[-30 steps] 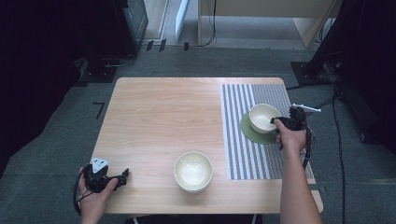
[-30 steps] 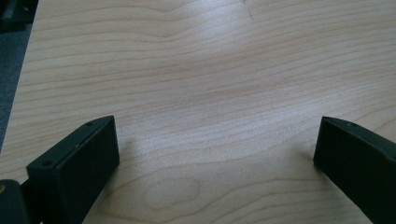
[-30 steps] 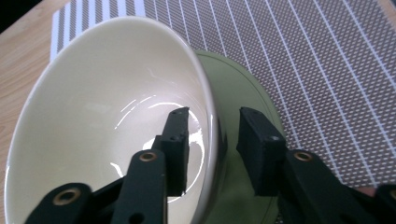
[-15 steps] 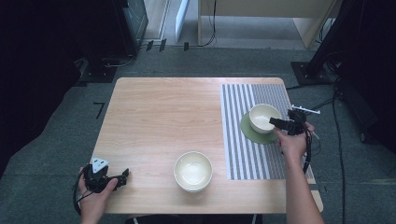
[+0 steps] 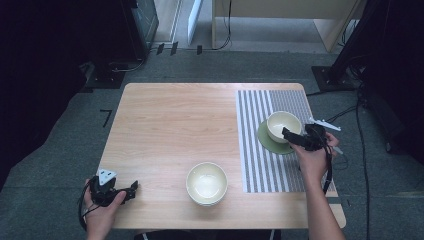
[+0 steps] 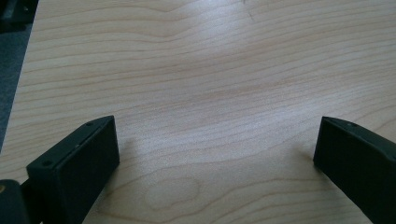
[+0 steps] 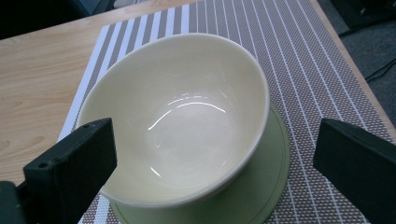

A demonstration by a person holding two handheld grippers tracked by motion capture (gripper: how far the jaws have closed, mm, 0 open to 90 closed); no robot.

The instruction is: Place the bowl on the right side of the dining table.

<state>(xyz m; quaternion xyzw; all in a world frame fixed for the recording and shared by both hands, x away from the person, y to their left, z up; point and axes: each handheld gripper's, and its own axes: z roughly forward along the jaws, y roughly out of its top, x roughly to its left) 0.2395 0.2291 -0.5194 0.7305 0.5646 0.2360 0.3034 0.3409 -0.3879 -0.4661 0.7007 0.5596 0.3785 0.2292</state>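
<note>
Bowls number two on the wooden table point(image 5: 175, 120) in the high view; one cream bowl point(image 5: 283, 125) sits on a green saucer point(image 5: 267, 142) on the striped placemat point(image 5: 260, 150) at the table's right side, and a second cream bowl point(image 5: 207, 183) stands on bare wood near the front edge, well apart from the first. The right gripper point(image 5: 289, 135) is held level just beside the bowl on the saucer, its tips at the near rim; the person's right hand point(image 5: 311, 160) grips it from behind, a cable looping down past the wrist. The left gripper point(image 5: 131, 189) lies at the front left corner of the table in the person's left hand point(image 5: 102, 210), a grey three-cornered plate on top of it, tips pointing toward the second bowl but well short of it.

Left gripper view: both black jaws stand spread wide over bare wood grain with nothing between them; the table's edge and grey floor show at the far left.

Right gripper view: the cream bowl point(image 7: 182, 116) rests on the green saucer point(image 7: 266, 186), which lies on the striped placemat point(image 7: 303, 70); the bowl sits slightly tilted, its far rim higher. The jaws have just been opening and now stand wide apart; the left one overlaps the bowl's near rim in the picture, the right one stands clear of it over the mat, so the bowl's near side lies between them unpinched.
</note>
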